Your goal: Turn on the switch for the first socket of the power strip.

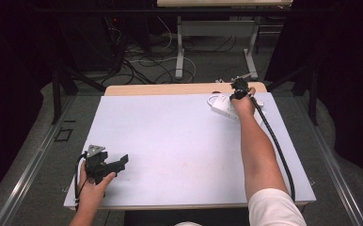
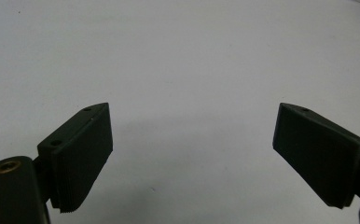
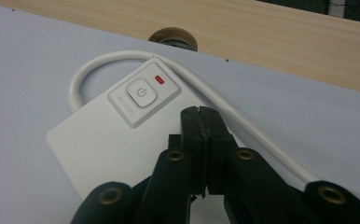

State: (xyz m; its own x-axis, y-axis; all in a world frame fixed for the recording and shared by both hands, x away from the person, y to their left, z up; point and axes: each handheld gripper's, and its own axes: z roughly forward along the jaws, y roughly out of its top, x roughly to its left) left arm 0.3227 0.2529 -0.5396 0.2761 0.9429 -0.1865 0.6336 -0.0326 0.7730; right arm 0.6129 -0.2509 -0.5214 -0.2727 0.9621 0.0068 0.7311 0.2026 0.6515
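Near the bottom left of the high view, the left gripper [image 1: 116, 165] rests low over the white table [image 1: 170, 150], held in the person's left hand [image 1: 92, 188]. In the left gripper view its two black jaws stand wide apart with nothing between them, just bare table. It looks like it is waiting.

Farther up, the person's right arm [image 1: 259, 155] stretches long across the table toward the upper right of the frame. A black cable [image 1: 278, 146] trails back along it.

At the end of that arm the right gripper [image 3: 205, 122] is over the white power strip [image 3: 103, 144], which lies near the far edge of the table, in the upper right of the high view. In the right gripper view the jaws are pressed tight together, with nothing between them. Their tip sits just below and to the right of the power button [image 3: 141, 92]. A small red light [image 3: 159, 79] shows beside the button, so the strip may be switched on, though I can't be sure from here. The strip's white cord [image 3: 243, 128] loops around behind it. Beyond that is a strip of wood [image 3: 280, 42].

I think the step in hand is pressing the button with the closed tip. The tip is not on the button yet. Next it should slide a little toward the button and push straight down, softly, so the strip does not skid away.
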